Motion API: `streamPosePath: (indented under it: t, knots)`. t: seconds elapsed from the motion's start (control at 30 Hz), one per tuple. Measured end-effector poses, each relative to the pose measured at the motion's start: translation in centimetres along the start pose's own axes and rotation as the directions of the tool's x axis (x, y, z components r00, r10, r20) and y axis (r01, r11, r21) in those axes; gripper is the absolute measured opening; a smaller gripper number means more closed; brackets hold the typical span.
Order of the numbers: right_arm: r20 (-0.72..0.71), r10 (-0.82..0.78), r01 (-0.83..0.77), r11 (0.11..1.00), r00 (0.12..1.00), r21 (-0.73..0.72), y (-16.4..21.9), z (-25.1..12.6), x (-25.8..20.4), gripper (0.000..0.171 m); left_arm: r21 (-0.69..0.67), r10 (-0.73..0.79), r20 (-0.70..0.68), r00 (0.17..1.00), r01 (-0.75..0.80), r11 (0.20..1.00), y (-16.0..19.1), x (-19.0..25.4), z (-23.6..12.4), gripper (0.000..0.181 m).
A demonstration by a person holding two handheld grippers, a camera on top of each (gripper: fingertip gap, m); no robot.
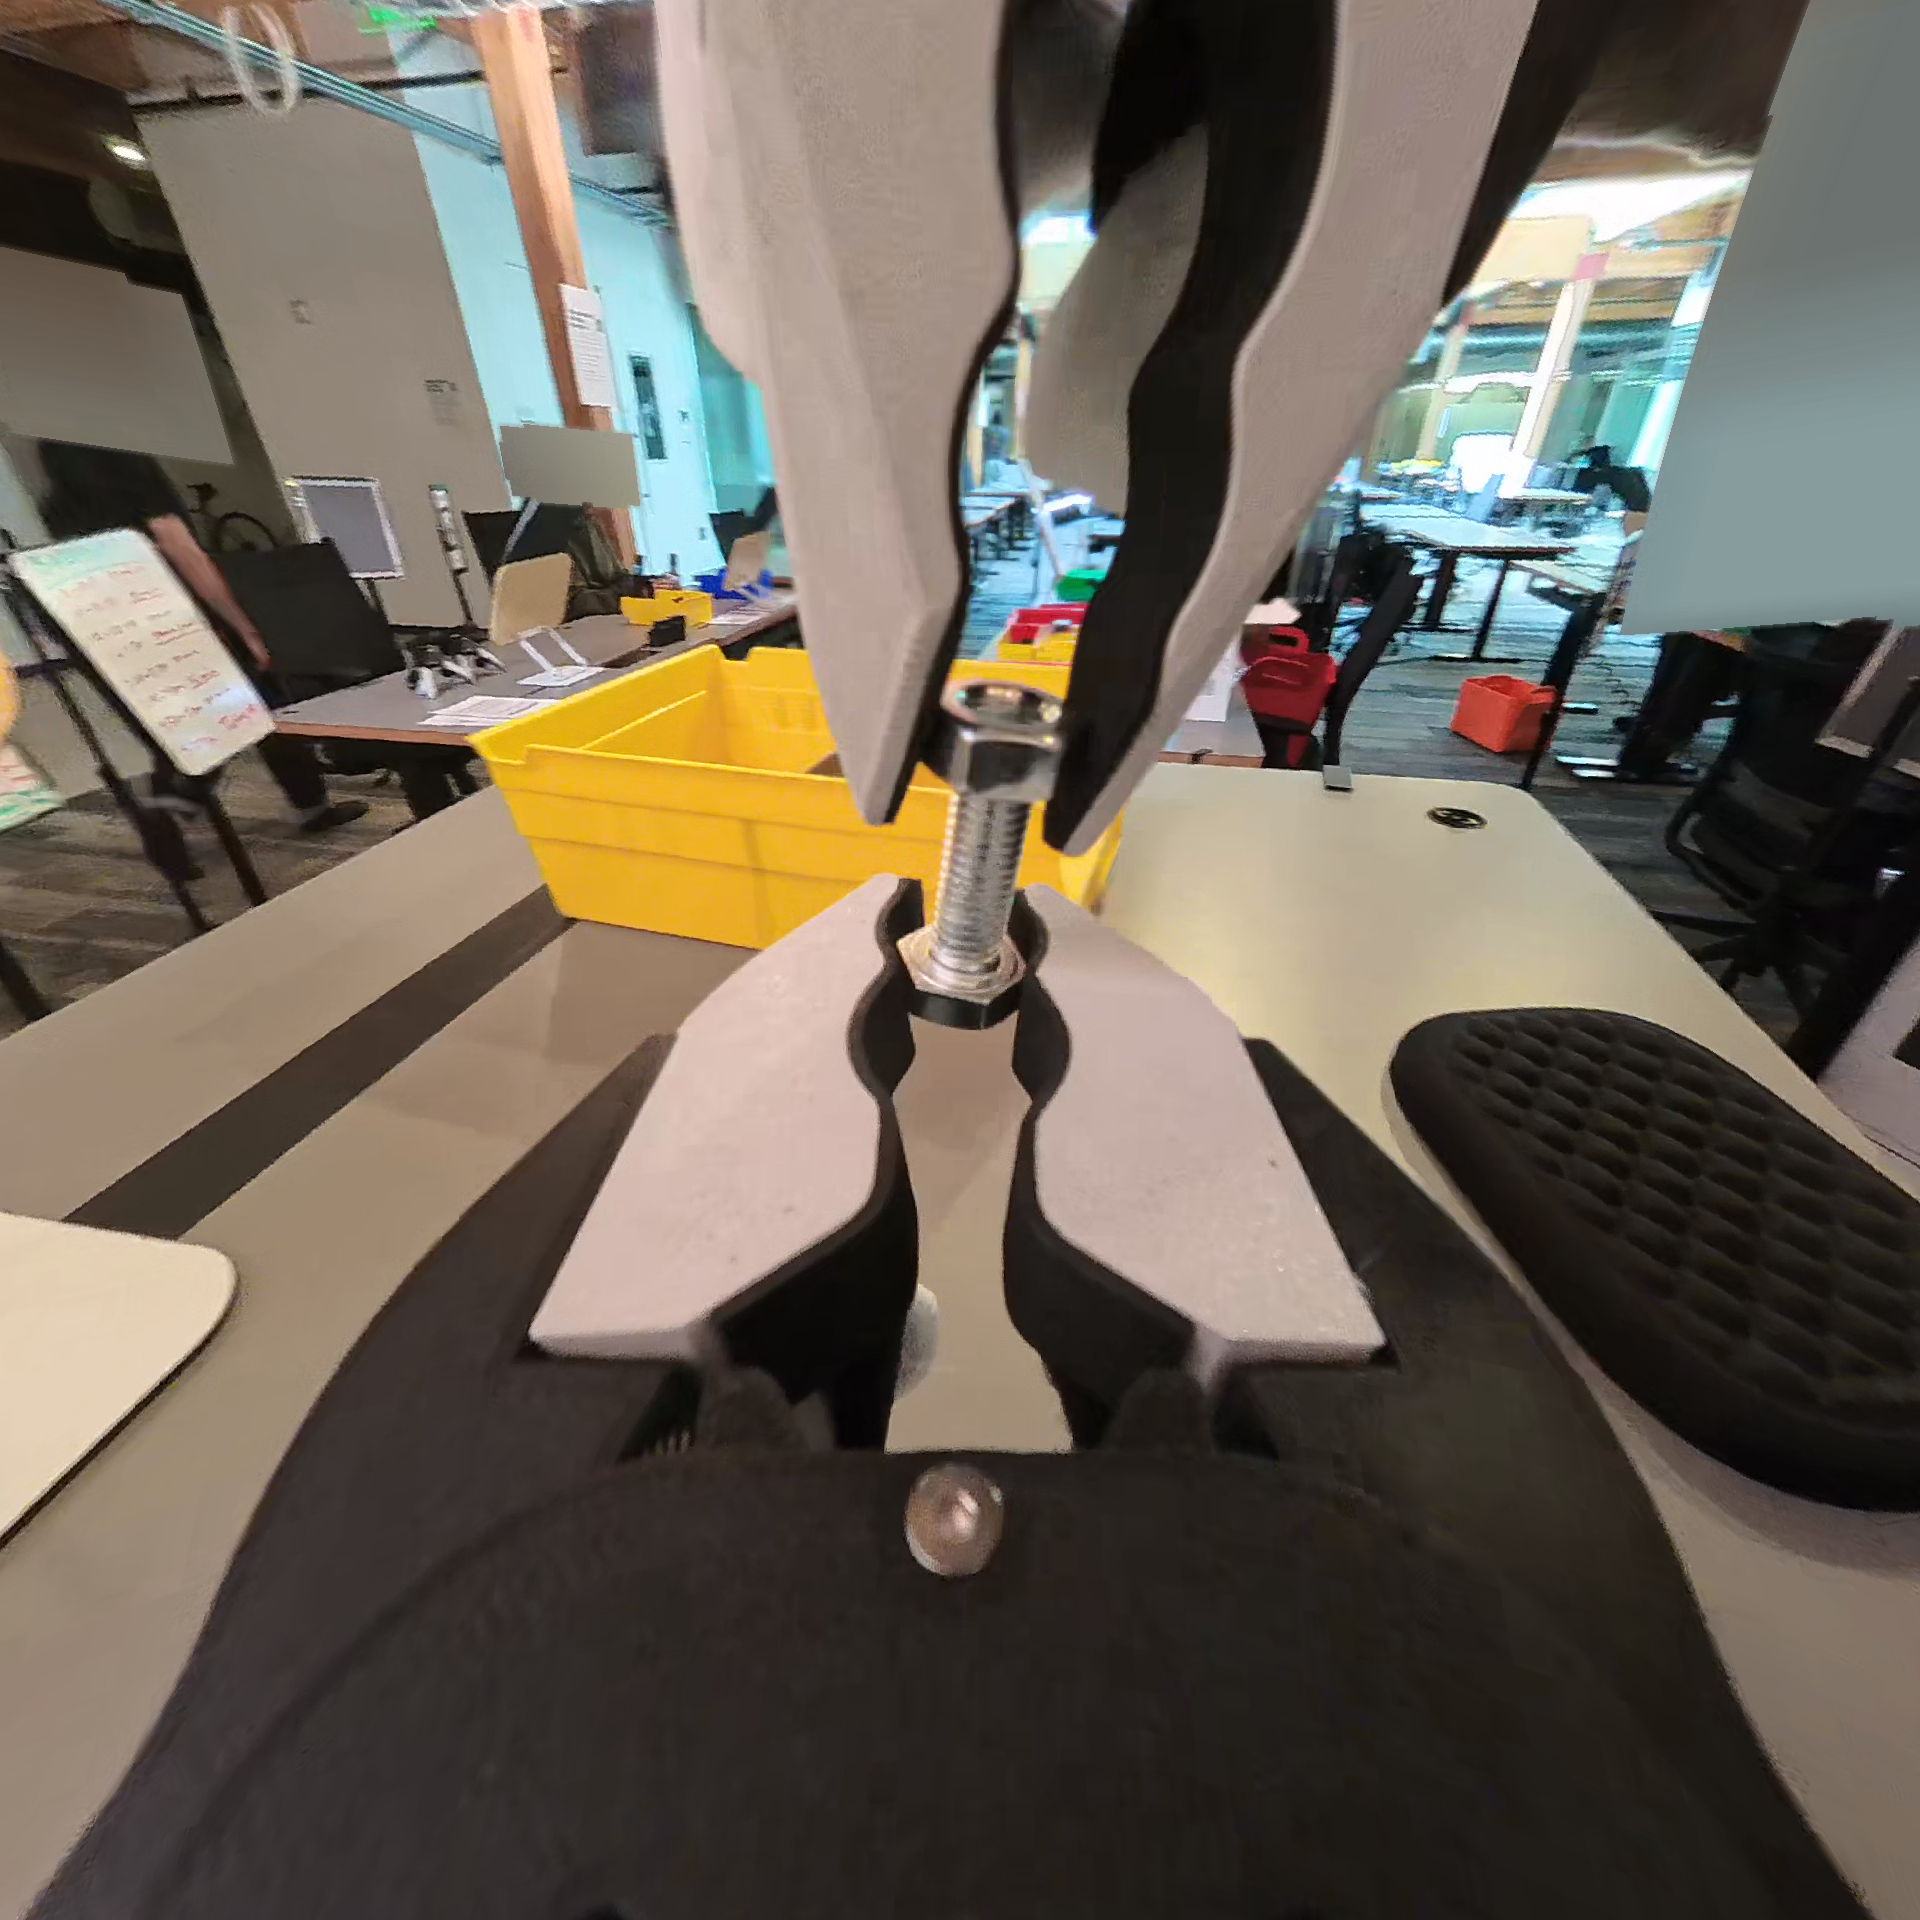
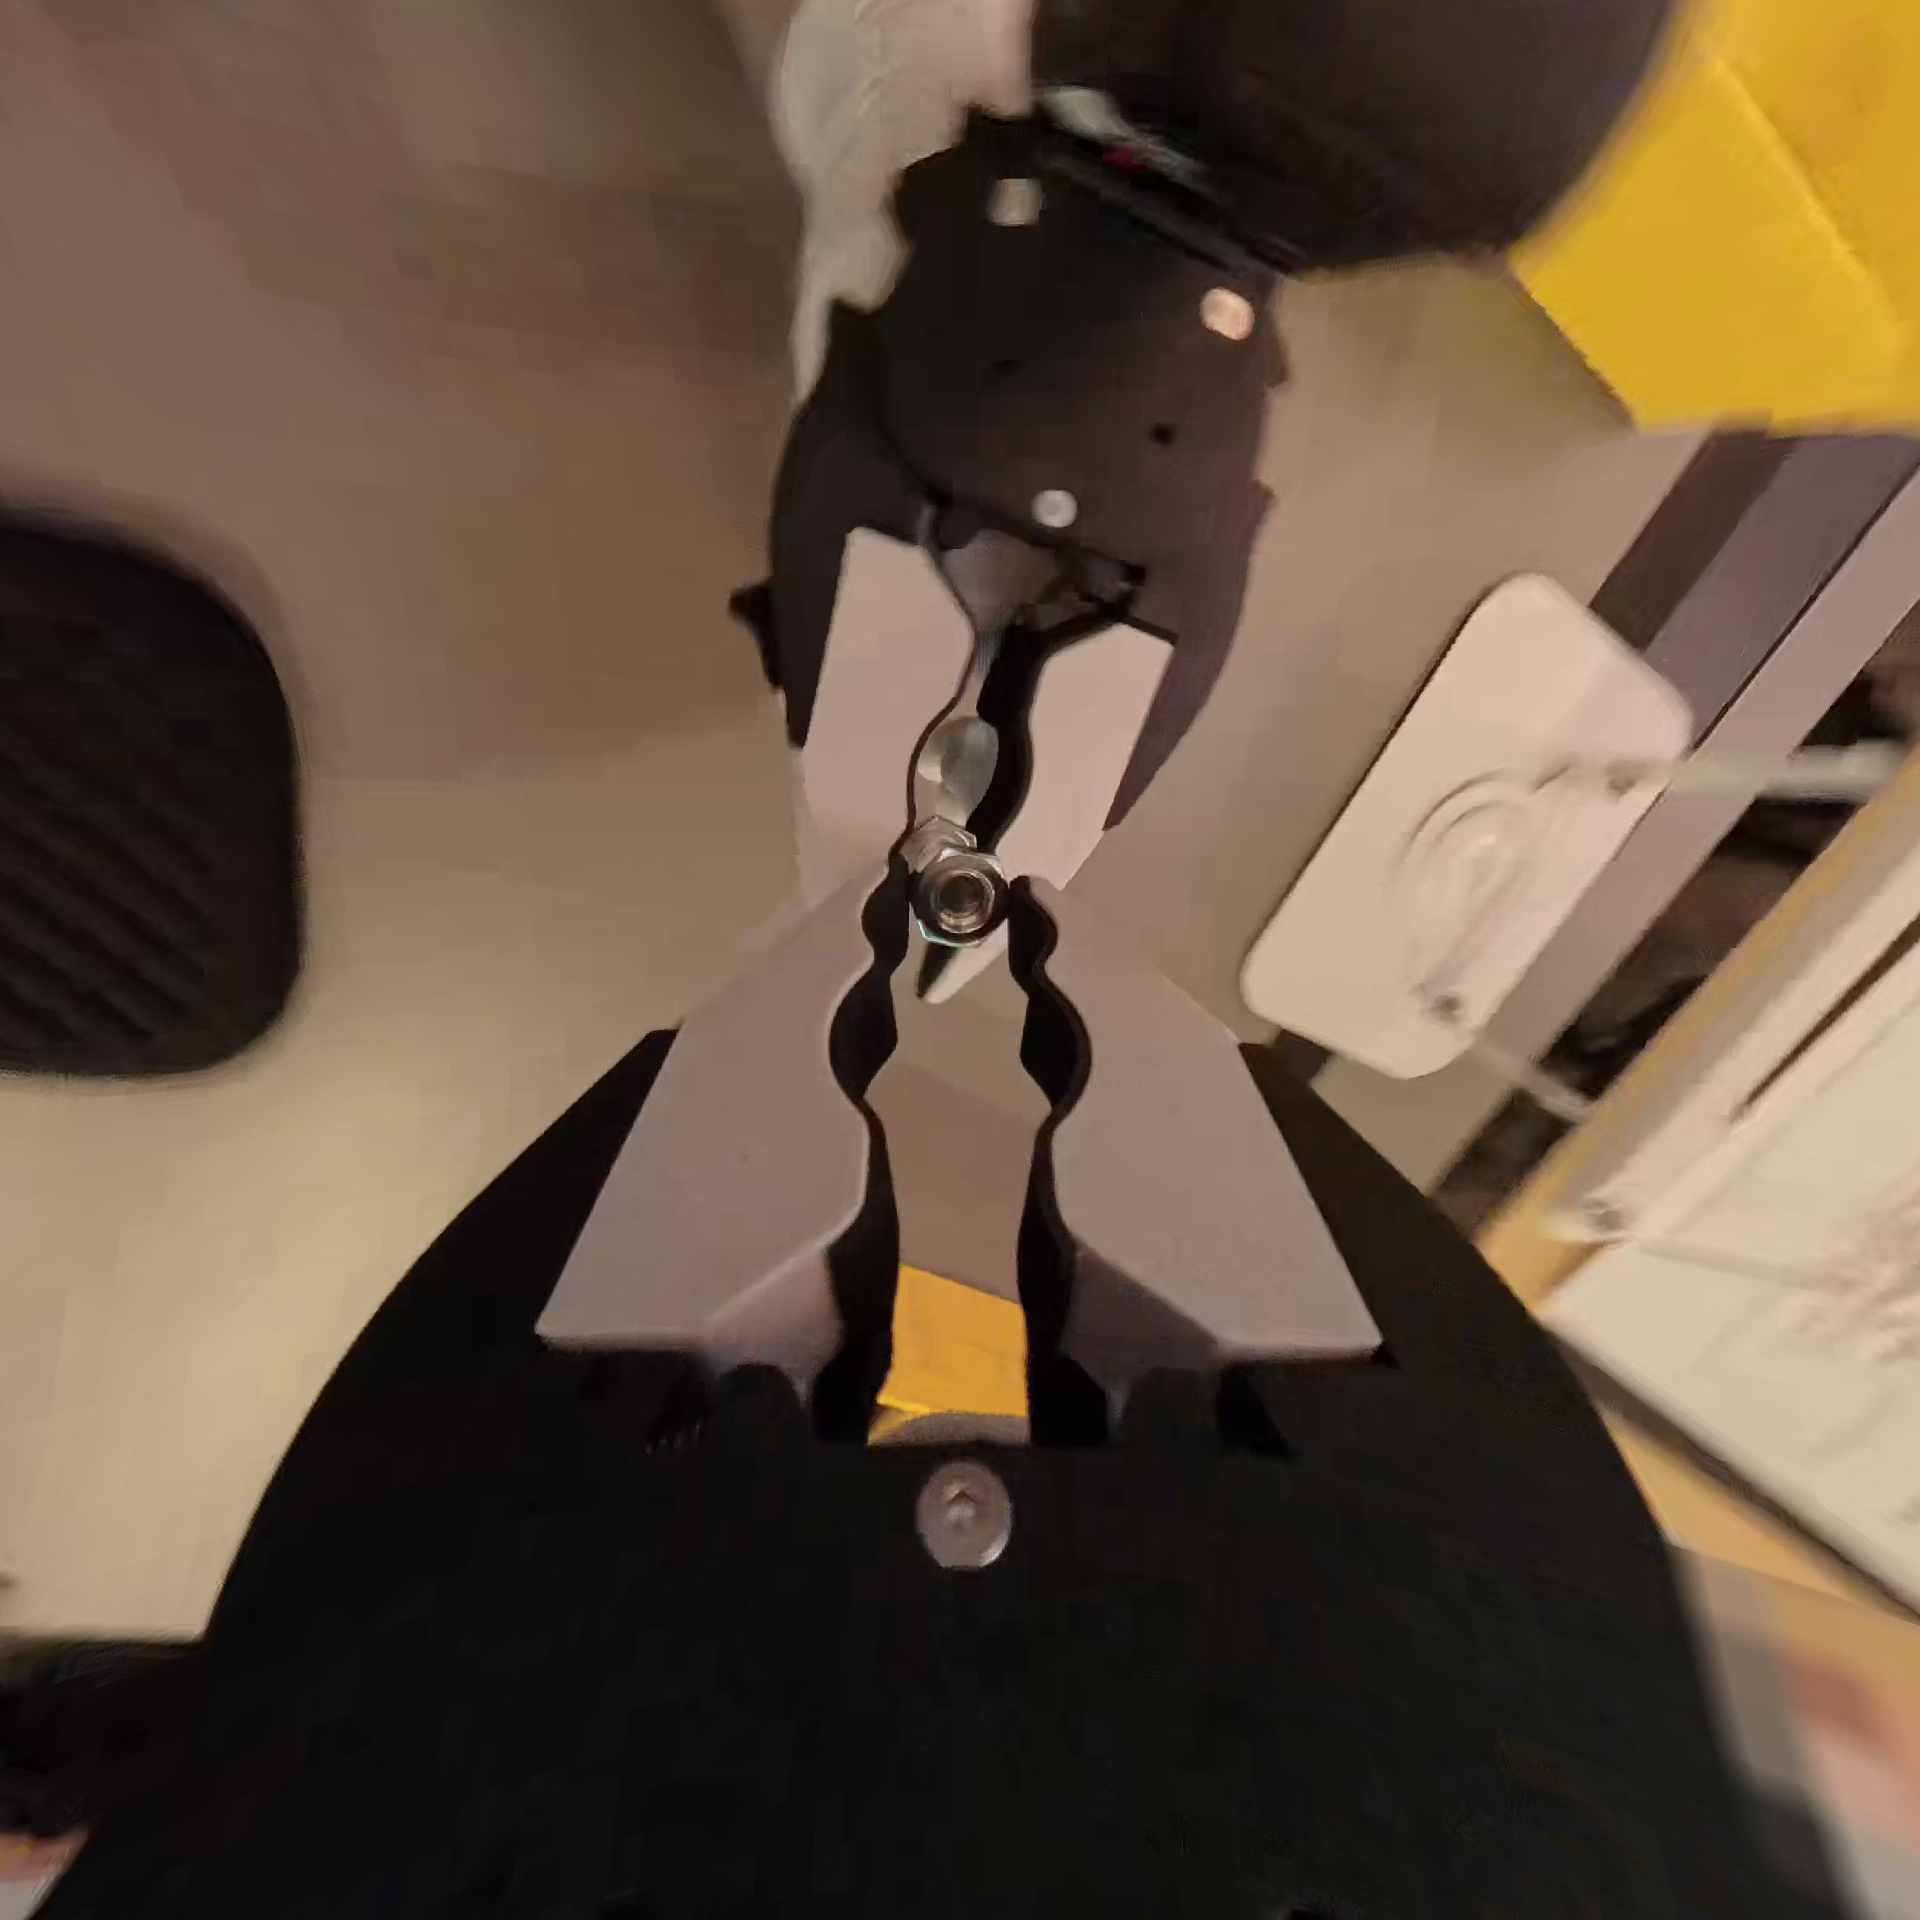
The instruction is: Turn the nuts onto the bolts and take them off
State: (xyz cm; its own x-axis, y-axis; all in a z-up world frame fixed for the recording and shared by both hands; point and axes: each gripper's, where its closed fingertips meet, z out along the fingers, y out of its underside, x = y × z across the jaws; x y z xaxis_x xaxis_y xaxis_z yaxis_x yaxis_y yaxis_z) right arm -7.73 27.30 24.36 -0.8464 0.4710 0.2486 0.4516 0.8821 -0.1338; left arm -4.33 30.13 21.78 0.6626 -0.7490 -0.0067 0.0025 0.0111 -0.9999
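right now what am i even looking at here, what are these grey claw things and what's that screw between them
The grey claws are two hand-held grippers, each with a camera looking along its fingers. In the left wrist view, the left gripper clamps the bolt at its lower end, upright above the table; the right gripper comes from above, closed on the nut near the top. The right wrist view looks down the bolt's end. Behind stands a yellow bin, beside it a black pad.

bolt (image 1: 982, 894): shiny threaded metal | nut (image 1: 995, 764): bright metal | bin (image 1: 665, 821): glossy yellow plastic | table (image 1: 1299, 914): smooth matt
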Motion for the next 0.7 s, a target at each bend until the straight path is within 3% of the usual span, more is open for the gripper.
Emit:
streamPosePath:
  t: [0.07,0.17,0.23,0.3,0.37,0.47,0.5,0.6,0.7]
  knots:
    - [-0.021,-0.246,0.243,0.964,0.969,-0.108,0.5,-0.1,-0.3,0.018,-0.002,-0.005,-0.029,1.0,0.005,1.0,0.1,0.5,0.1,0.016]
    - [-0.028,-0.565,0.544,0.806,0.825,-0.232,0.9,-0.2,-0.4,0.018,0.002,-0.027,-0.08,0.996,0.027,1.0,0.1,1.1,0.0,0.016]
    - [-0.025,-0.608,0.58,0.768,0.794,-0.272,1.0,-0.2,-0.2,0.017,0.009,-0.041,-0.082,0.996,0.042,0.999,0.1,1.0,0.0,0.016]
    - [-0.055,-0.565,0.532,0.802,0.823,-0.274,1.0,-0.3,0.4,0.018,0.019,-0.045,-0.062,0.997,0.046,0.999,-0.1,0.6,-0.1,0.016]
    - [-0.127,-0.45,0.412,0.878,0.884,-0.242,0.9,-0.8,1.5,0.035,0.023,-0.042,-0.019,0.999,0.043,0.999,-0.2,-0.2,-0.3,0.016]
    - [-0.133,-0.012,0.003,0.998,0.991,-0.07,0.8,-1.6,2.3,0.062,0.031,-0.054,0.06,0.997,0.053,0.998,-0.2,-1.6,-0.6,0.015]
    - [-0.11,0.139,-0.138,0.99,0.984,0.011,0.4,-1.9,2.5,0.058,0.031,-0.058,0.083,0.995,0.055,0.998,-0.1,-2.1,-0.6,0.015]
    - [0.068,0.558,-0.56,0.809,0.827,0.18,-0.2,-2.3,2.9,0.048,0.028,-0.048,0.135,0.99,0.045,0.999,-0.1,-2.7,-0.7,0.015]
    - [0.128,0.688,-0.699,0.69,0.714,0.189,0.7,-1.6,2.9,0.042,0.022,-0.037,0.154,0.987,0.034,0.999,0.0,-2.8,-0.6,0.015]
